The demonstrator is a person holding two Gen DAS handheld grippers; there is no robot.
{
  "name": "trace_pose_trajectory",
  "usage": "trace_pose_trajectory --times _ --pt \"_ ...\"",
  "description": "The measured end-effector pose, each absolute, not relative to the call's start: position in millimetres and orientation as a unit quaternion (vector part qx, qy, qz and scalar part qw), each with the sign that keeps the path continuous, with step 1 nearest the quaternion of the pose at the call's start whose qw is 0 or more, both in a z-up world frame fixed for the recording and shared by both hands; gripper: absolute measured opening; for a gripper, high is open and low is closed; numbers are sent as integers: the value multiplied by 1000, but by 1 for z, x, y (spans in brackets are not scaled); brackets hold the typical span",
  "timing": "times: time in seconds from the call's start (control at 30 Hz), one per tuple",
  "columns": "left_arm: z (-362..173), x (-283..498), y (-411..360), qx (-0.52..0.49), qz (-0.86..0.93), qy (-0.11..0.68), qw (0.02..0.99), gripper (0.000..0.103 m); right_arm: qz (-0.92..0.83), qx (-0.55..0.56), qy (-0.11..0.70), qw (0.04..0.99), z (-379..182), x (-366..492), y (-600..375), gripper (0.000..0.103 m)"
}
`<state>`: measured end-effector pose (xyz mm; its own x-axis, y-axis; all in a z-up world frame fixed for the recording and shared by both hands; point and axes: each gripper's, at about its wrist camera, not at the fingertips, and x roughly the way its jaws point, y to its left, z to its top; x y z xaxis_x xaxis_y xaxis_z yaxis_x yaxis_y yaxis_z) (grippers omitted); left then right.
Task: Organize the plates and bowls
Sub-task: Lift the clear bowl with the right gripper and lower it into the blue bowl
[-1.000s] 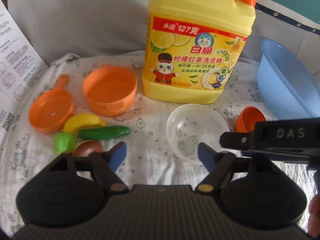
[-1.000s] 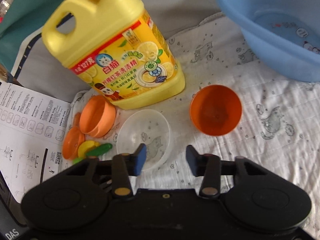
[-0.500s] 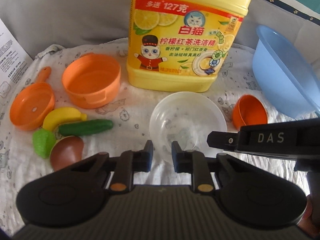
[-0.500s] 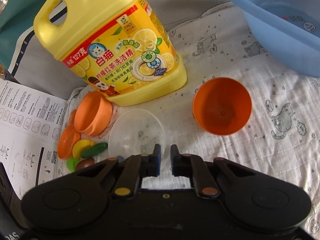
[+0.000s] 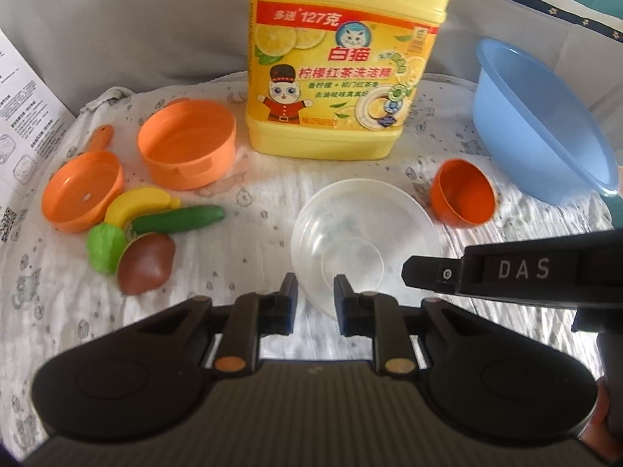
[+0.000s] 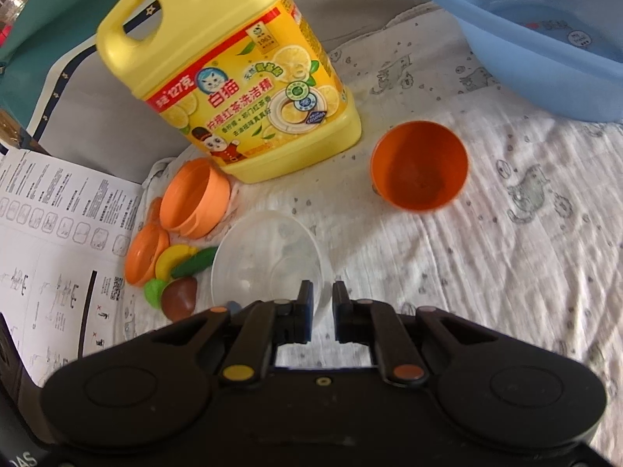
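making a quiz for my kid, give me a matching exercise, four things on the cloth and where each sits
Things:
1. clear bowl
2. small orange bowl
3. toy cucumber
4. blue basin

Places:
A. far right edge of the cloth
B. between the clear bowl and the basin
C. just ahead of the left gripper
D. against the toy banana

Pairs: 1-C, 2-B, 3-D, 4-A

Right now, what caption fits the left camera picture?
Left gripper nearly closed at clear bowl's near rim, beside yellow detergent jug.
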<state>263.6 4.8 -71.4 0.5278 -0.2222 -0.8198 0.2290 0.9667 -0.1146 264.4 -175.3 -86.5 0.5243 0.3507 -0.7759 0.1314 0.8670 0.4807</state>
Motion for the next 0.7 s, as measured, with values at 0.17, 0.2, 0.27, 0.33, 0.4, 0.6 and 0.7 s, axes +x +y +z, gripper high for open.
trace_pose_trajectory --times 0.17,0.2,0.27,0.33,0.4,0.6,0.7 --pt "-63 239 4 5 -136 472 871 19 66 244 483 838 -77 238 -178 10" --pt "-61 233 4 7 -136 472 871 19 67 242 483 839 -75 232 -179 10" --pt "-57 220 5 8 -139 472 871 19 68 239 483 839 -71 219 -180 10" --pt "-53 207 6 7 -141 474 869 19 71 240 482 839 -67 205 -181 10" --pt "-49 195 6 8 -145 474 868 19 74 239 482 840 -62 191 -183 10" --pt "-36 152 7 10 -154 470 869 19 80 241 479 841 -50 145 -190 10" --pt "-30 132 6 12 -157 467 870 19 81 243 477 841 -46 125 -193 10"
